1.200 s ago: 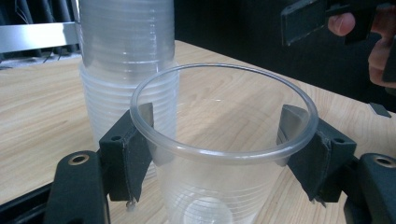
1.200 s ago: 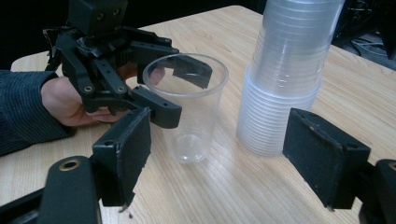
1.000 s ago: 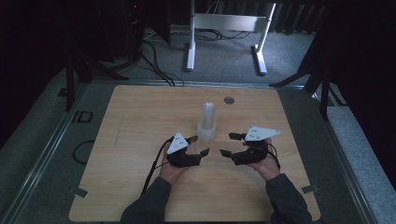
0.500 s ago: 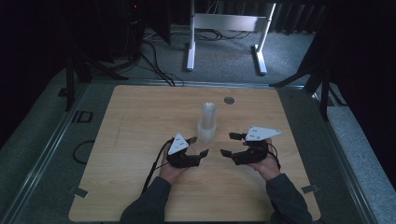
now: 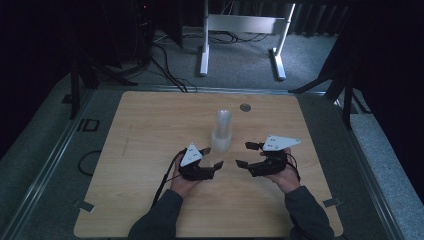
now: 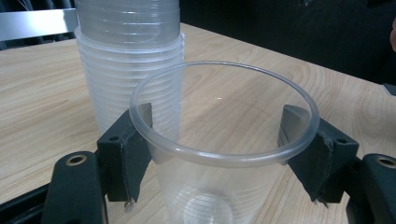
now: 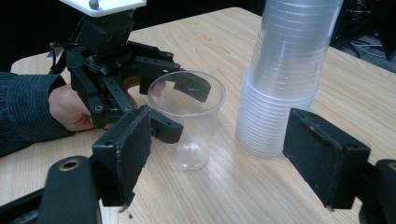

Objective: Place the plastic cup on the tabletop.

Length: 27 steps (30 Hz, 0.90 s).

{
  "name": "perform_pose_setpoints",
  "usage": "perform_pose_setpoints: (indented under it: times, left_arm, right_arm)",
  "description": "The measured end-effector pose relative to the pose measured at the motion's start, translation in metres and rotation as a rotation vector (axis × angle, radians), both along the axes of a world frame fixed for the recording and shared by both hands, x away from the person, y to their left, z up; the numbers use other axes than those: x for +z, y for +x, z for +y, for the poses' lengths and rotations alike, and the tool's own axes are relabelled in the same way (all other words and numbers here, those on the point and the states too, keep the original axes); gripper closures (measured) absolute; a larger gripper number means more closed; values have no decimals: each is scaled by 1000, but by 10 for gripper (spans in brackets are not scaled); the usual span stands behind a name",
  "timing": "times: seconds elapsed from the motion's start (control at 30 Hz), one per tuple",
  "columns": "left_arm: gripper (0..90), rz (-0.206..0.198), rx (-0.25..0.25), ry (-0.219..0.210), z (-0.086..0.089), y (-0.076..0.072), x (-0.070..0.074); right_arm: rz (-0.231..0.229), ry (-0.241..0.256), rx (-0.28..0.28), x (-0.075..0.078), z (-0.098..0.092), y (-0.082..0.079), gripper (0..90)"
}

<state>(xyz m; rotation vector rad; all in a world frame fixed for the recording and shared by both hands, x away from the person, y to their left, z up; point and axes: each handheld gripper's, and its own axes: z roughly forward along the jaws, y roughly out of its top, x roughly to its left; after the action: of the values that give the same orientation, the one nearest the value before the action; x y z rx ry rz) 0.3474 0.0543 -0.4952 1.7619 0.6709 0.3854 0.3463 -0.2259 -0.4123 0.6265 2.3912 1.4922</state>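
Tongs on the left (image 6: 219,154) have a single clear cup (image 6: 219,140) between their jaws, both pads at its wall just under the rim, the cup upright with its base on the surface (image 5: 150,130); whether they press hard or merely touch cannot be told. Compared with the high views from a second and half a second ago, almost nothing has shifted: both hands sit in the same spots near the near edge, so the grasp looks settled, not fresh, and I judge the cup is free of the stack and ready to be carried or set aside. The right tongs (image 7: 224,158) gape wide and hold nothing, aimed across at the cup and the left hand (image 7: 70,105). Just beyond the cup, close beside it, the stack of cups (image 5: 221,131) stands upright around the middle of the surface. Farther back, near the far edge, lies a small round disc (image 5: 245,107).
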Motion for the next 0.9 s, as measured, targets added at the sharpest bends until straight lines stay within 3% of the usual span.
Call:
perform_pose_setpoints:
  times: [0.57,0.9]
  left_arm:
    - [256,4,1,38,-2,-3,-2]
    - [156,30,-5,53,-1,-4,-1]
  right_arm:
    - [0,1,-1,0,0,0,232]
    - [4,1,2,-1,0,0,232]
